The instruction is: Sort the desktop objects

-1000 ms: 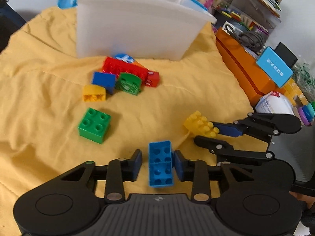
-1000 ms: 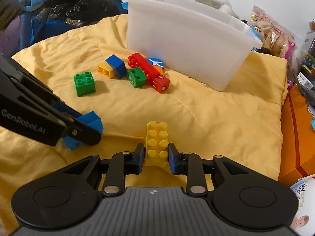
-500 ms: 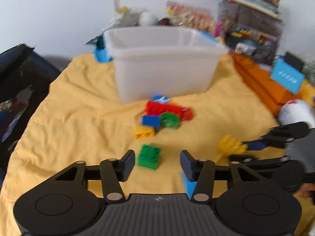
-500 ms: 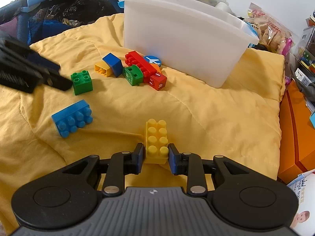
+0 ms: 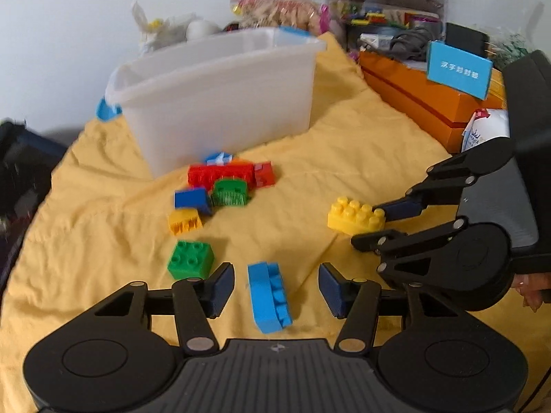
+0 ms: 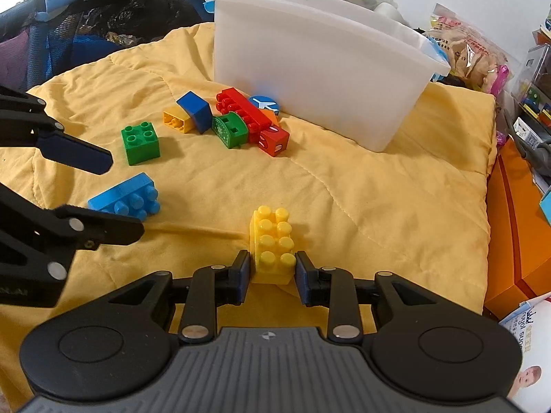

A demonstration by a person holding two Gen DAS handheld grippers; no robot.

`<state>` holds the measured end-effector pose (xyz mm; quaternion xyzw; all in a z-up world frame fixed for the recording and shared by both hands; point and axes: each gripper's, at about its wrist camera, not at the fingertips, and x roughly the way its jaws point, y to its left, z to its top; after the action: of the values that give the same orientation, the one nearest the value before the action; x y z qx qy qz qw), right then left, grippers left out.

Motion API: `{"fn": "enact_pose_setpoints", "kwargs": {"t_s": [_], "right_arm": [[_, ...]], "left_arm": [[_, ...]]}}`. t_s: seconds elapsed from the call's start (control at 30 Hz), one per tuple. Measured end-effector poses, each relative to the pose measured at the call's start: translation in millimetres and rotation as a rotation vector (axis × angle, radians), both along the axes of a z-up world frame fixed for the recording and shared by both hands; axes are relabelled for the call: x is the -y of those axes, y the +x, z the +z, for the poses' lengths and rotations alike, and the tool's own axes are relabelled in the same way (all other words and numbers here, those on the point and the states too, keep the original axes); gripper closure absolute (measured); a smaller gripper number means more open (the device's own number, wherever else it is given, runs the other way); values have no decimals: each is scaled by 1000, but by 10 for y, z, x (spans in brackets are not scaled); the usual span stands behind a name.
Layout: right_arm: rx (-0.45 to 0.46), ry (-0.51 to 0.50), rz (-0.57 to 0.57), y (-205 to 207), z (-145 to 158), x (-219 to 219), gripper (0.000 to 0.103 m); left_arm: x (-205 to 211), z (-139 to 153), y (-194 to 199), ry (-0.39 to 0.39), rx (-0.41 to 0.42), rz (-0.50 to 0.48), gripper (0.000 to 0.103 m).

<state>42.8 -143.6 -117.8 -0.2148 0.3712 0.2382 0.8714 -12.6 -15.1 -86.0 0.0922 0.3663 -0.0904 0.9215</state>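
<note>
A blue brick (image 5: 268,296) lies on its side on the yellow cloth (image 5: 344,158), loose between the fingers of my left gripper (image 5: 275,280), which stands open; neither pad touches it. In the right wrist view the same blue brick (image 6: 125,196) sits between those spread fingers. My right gripper (image 6: 272,268) is shut on a yellow brick (image 6: 272,237) that rests on the cloth. The left wrist view shows this yellow brick (image 5: 351,218) at the right. A white bin (image 5: 220,103) stands behind, with a pile of bricks in front: red (image 5: 220,173), green (image 5: 190,258), small yellow (image 5: 184,222).
An orange box (image 5: 413,103) with a blue card (image 5: 459,69) borders the cloth on the right, with clutter and snack bags behind it. A dark mesh bag (image 6: 103,10) lies off the cloth's far left. Part of a hand (image 5: 530,292) shows at the right edge.
My left gripper opened and let go of the blue brick, which now lies on its side on the cloth. The left hand rolled and shifted its view. The right gripper stayed put.
</note>
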Motion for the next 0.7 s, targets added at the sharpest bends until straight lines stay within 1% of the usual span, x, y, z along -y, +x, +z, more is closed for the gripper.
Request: {"fn": "enact_pose_setpoints", "kwargs": {"t_s": [0.1,0.13,0.17,0.23,0.3,0.4,0.53,0.6,0.7], "right_arm": [[-1,-1,2,0,-3,2,71],[0,-1,2,-1,-4,4,71],[-1,-3,1,0,-6,3,71],[0,-6,2,-6,-7,3,70],[1,-9,3,-7,-8,0,70],[1,-13,5,-7,-7,-2,70],[2,-15,5,-9,-10,-4,70],[3,-18,6,-14,-8,-10,70],[3,-18,6,-15,-10,-11,70]], "left_arm": [[63,20,-57,22,52,-38,44],[82,-3,-44,31,38,-45,44],[87,-49,-12,33,8,-44,44],[55,-152,40,20,-53,-27,45],[0,-219,47,23,-72,0,46],[-91,-264,56,-15,-93,28,46],[-145,-274,39,-36,-91,37,47],[-195,-273,47,-75,-101,50,47],[-318,-270,73,-166,-115,93,47]]}}
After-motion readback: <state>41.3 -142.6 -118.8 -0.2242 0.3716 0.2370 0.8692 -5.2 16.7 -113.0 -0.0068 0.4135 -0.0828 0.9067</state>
